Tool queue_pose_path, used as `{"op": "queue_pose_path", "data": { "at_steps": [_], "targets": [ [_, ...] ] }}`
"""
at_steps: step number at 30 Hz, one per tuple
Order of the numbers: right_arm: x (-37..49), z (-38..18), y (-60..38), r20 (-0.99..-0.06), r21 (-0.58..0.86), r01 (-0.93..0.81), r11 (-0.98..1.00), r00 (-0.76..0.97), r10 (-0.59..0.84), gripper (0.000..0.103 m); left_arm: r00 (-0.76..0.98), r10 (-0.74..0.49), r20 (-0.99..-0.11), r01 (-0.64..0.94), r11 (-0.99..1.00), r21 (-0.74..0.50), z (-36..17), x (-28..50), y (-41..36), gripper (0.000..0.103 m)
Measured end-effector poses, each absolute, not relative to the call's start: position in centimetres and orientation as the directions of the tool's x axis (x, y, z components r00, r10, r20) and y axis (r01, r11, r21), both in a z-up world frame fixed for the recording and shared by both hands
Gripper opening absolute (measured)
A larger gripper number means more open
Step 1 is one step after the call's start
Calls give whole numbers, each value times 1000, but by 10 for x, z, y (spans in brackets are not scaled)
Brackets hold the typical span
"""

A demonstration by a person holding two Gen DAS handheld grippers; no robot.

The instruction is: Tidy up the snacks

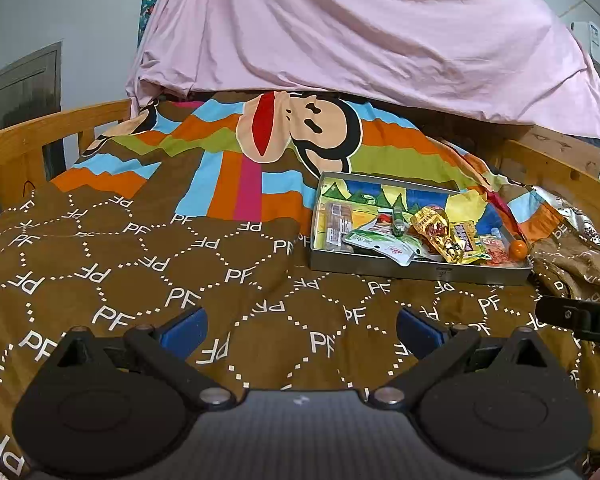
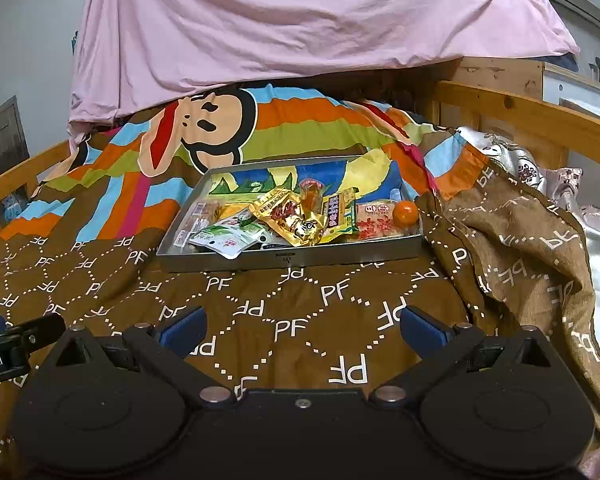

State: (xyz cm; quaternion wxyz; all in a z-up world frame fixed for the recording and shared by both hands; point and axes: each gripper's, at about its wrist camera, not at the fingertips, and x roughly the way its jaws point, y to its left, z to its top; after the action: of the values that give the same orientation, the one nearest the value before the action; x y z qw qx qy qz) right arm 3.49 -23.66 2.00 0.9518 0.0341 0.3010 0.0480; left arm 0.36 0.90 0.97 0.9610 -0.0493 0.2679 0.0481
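A shallow metal tray (image 1: 420,273) (image 2: 288,259) with a cartoon-printed floor lies on the brown patterned bedspread. Inside it are several snack packets: a gold foil pack (image 1: 440,232) (image 2: 296,218), a green and white pouch (image 1: 384,244) (image 2: 228,240), a red packet (image 2: 376,226) and a small orange fruit (image 1: 518,249) (image 2: 405,213) at the right end. My left gripper (image 1: 302,330) is open, well short of the tray and left of it. My right gripper (image 2: 303,330) is open too, in front of the tray's near wall. Both hold nothing.
A brown "PF" bedspread (image 1: 140,280) covers the bed, bunched in folds (image 2: 520,248) right of the tray. Wooden bed rails (image 1: 40,136) (image 2: 540,116) run along both sides. A pink sheet (image 1: 340,32) hangs behind. The other gripper shows at the edge of each view.
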Motion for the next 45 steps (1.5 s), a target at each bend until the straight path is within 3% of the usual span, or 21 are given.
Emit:
{"op": "queue_pose_path", "data": {
  "at_steps": [45],
  "targets": [
    [35,13,-237,-580,95,-70,993,807,112,102,824,107,-556,-183,980,-83,11,4,17,102]
  ]
}}
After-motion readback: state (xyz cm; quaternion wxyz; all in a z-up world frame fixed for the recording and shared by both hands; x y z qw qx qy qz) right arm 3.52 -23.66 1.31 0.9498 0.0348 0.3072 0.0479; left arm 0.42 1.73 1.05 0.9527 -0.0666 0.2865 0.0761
